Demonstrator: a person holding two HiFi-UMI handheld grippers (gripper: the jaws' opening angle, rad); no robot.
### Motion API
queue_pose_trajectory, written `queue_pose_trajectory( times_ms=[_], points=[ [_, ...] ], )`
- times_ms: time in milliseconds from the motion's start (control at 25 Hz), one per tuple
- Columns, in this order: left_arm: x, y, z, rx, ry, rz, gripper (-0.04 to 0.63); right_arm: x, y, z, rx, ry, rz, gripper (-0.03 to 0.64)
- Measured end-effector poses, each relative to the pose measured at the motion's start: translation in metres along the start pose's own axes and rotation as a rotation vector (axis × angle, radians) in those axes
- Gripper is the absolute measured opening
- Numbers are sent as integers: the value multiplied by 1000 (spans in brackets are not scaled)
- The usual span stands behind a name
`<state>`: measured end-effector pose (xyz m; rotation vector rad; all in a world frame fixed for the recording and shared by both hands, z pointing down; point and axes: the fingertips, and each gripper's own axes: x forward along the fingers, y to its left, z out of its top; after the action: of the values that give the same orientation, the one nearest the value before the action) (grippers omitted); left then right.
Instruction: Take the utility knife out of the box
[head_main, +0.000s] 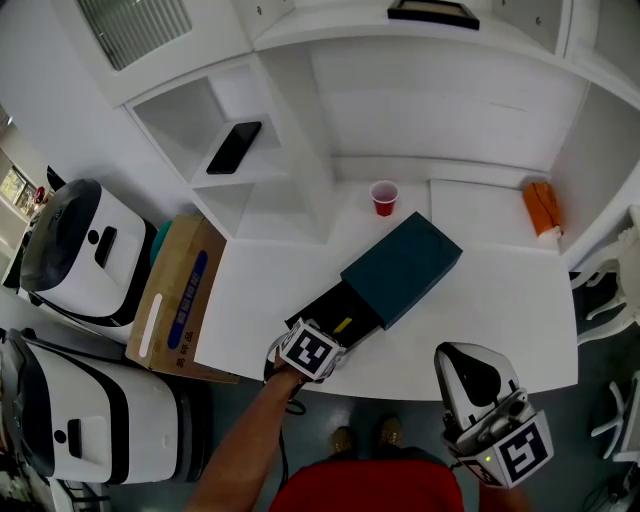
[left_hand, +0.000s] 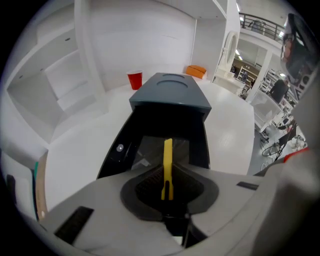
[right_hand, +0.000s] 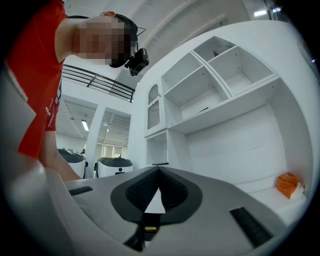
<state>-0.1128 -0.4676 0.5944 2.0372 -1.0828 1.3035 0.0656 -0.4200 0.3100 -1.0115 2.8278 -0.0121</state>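
A dark teal box sleeve (head_main: 402, 268) lies on the white table (head_main: 500, 310), with its black inner tray (head_main: 318, 312) slid out toward me. A thin yellow utility knife (left_hand: 167, 165) stands out of the tray. My left gripper (left_hand: 167, 184) points steeply down into the tray, and its dark pads close on the knife's lower end. In the head view the knife (head_main: 343, 325) shows just beyond the left gripper (head_main: 330, 338). My right gripper (head_main: 458, 352) hovers off the table's front right edge, pointing about level, its tips together on nothing (right_hand: 159, 171).
A red cup (head_main: 384, 197) stands behind the box, and an orange object (head_main: 543, 207) lies at the back right. A black phone (head_main: 234, 147) rests on a shelf. A cardboard box (head_main: 178, 300) and white machines (head_main: 75, 250) stand left of the table.
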Motion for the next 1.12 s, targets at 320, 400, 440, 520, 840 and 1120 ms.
queue_pose_trajectory(
  times_ms=[320,400,440,520,840,1120],
  points=[
    [-60,-3,35,-75,-357,3,71,0,11,-8,12,18,0,0],
    [-87,-6,47,-84,-480,9,71,1,15,-10,13,24,1,0],
    [-102,-9,53,-85,-545,11,71,2,17,-11,14,25,1,0],
    [-134,-15,64,-83,-677,16,71,4,21,-11,16,25,3,0],
    [-246,-45,82,-38,-1101,54,71,11,44,-7,21,6,15,0],
    [-278,-68,65,-18,-1161,32,72,15,64,-4,25,-1,13,0]
  ],
)
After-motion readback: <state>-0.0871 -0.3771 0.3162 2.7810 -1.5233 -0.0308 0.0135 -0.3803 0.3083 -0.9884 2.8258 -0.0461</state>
